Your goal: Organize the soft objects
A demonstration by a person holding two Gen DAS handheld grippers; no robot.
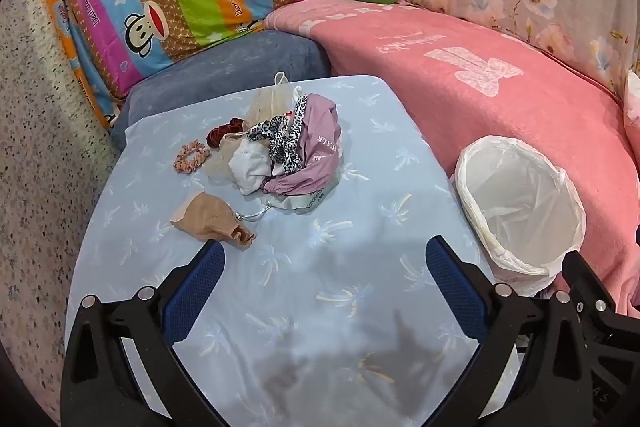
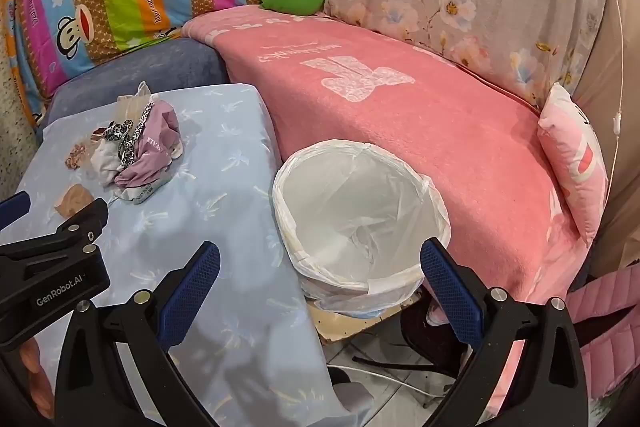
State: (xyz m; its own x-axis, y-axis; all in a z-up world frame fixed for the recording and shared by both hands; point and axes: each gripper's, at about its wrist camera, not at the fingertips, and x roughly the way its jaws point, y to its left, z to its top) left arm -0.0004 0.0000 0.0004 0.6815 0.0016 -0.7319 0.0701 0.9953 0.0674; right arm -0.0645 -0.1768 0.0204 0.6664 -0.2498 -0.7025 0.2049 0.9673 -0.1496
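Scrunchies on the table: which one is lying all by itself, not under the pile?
The peach scrunchie lies alone, left of the pile. The dark red scrunchie is tucked against the pile's edge.

Bright, even indoor light, colours saturated. Soft grey shadows on the light blue table cover (image 1: 304,291), cast toward the camera under the left gripper (image 1: 324,253). Mild sheen on the white bin liner (image 2: 360,187). Strong fisheye bending at edges, black vignette in corners. Centre sharp, rim slightly soft.
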